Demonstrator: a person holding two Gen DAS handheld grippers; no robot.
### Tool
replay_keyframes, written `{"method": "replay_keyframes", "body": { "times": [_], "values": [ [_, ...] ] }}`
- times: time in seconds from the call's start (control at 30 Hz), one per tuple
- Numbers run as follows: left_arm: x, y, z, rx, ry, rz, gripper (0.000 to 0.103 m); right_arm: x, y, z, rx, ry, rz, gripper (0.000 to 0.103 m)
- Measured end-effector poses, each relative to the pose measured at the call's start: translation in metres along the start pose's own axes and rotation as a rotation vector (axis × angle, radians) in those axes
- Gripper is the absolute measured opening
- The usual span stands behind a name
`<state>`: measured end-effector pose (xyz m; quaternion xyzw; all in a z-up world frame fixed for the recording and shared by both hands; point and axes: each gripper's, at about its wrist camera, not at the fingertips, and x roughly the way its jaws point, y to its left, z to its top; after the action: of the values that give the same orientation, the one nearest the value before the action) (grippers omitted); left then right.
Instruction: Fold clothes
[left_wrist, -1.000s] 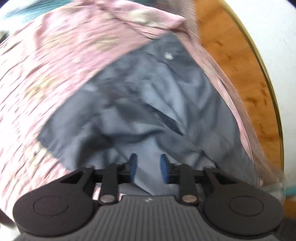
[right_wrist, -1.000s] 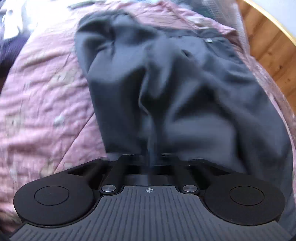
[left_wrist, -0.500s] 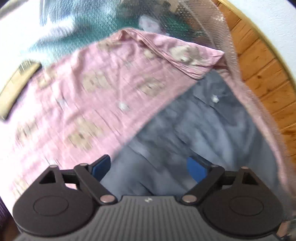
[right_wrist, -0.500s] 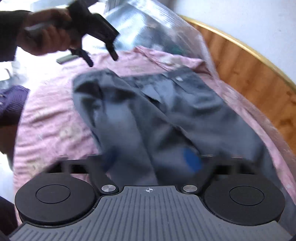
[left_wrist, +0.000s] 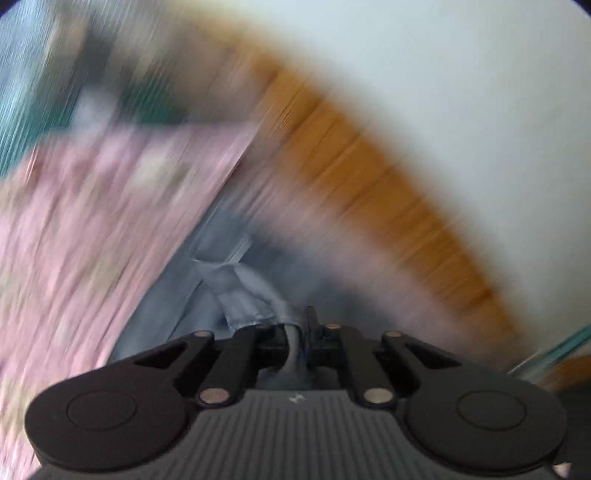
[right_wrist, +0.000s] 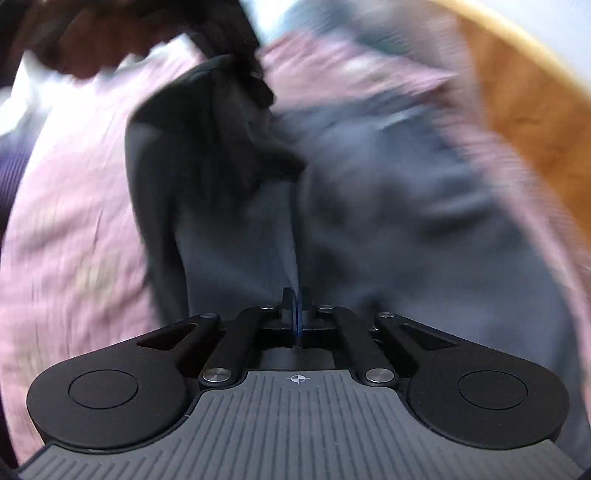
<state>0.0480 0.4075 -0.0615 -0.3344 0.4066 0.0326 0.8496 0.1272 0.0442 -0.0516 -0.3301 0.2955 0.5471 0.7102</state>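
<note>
Left gripper (left_wrist: 295, 332): fingers closed on a bunched edge of the grey garment (left_wrist: 243, 295), which runs from the fingertips toward 11 o'clock over the pink bedsheet (left_wrist: 92, 221); the view is heavily blurred. Right gripper (right_wrist: 297, 310): fingers pressed together on a thin ridge of the same cloth, the garment spreading from 10 to 2 o'clock. Judged step: both ends gripped, mid-fold. The next move calls for carrying the held edges together onto the lying cloth, keeping tension even. A wooden headboard (right_wrist: 524, 110) lies at 2 o'clock.
</note>
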Motion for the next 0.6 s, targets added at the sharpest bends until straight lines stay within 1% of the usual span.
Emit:
{"method": "replay_keyframes", "body": {
  "times": [0.03, 0.1, 0.13, 0.2, 0.23, 0.27, 0.3, 0.33, 0.37, 0.4, 0.43, 0.47, 0.5, 0.53, 0.57, 0.6],
  "values": [
    [-0.018, -0.002, 0.003, 0.021, -0.051, -0.056, 0.006, -0.032, -0.004, 0.005, 0.02, -0.069, -0.035, 0.0],
    [-0.054, -0.007, 0.01, 0.064, -0.154, -0.169, 0.006, -0.073, 0.015, 0.009, 0.011, -0.119, -0.034, 0.0],
    [-0.072, -0.01, 0.014, 0.086, -0.206, -0.226, 0.008, -0.092, 0.026, 0.01, 0.003, -0.139, -0.03, 0.0],
    [-0.049, 0.05, -0.02, -0.074, -0.072, -0.12, 0.022, -0.078, 0.059, -0.001, 0.02, -0.095, 0.002, 0.0],
    [-0.037, 0.076, -0.036, -0.177, -0.015, -0.014, 0.033, -0.069, 0.076, -0.008, 0.03, -0.068, 0.02, 0.0],
    [-0.026, 0.102, -0.052, -0.279, 0.043, 0.091, 0.04, -0.047, 0.091, -0.021, 0.061, -0.02, 0.039, 0.001],
    [-0.023, 0.123, -0.071, -0.397, 0.069, 0.137, 0.04, -0.022, 0.104, -0.036, 0.098, 0.034, 0.058, 0.004],
    [-0.026, 0.124, -0.08, -0.416, 0.068, 0.145, 0.046, 0.0, 0.115, -0.051, 0.124, 0.104, 0.059, 0.008],
    [-0.029, 0.126, -0.089, -0.435, 0.066, 0.153, 0.054, 0.008, 0.122, -0.065, 0.168, 0.146, 0.041, 0.017],
    [-0.032, 0.127, -0.098, -0.454, 0.065, 0.161, 0.057, 0.013, 0.127, -0.079, 0.218, 0.179, 0.019, 0.023],
    [-0.035, 0.128, -0.108, -0.473, 0.064, 0.169, 0.067, 0.004, 0.127, -0.088, 0.284, 0.164, 0.008, 0.031],
    [-0.034, 0.115, -0.11, -0.448, 0.062, 0.164, 0.075, -0.013, 0.123, -0.099, 0.373, 0.13, 0.007, 0.051],
    [-0.033, 0.101, -0.113, -0.422, 0.061, 0.16, 0.077, -0.031, 0.116, -0.111, 0.467, 0.099, 0.004, 0.061],
    [-0.032, 0.088, -0.116, -0.397, 0.059, 0.155, 0.082, -0.05, 0.105, -0.126, 0.57, 0.071, -0.015, 0.074],
    [-0.022, 0.079, -0.118, -0.38, 0.061, 0.17, 0.089, -0.07, 0.092, -0.146, 0.687, 0.051, -0.047, 0.08],
    [-0.012, 0.07, -0.121, -0.362, 0.063, 0.185, 0.092, -0.085, 0.077, -0.165, 0.792, 0.039, -0.077, 0.081]
  ]
}}
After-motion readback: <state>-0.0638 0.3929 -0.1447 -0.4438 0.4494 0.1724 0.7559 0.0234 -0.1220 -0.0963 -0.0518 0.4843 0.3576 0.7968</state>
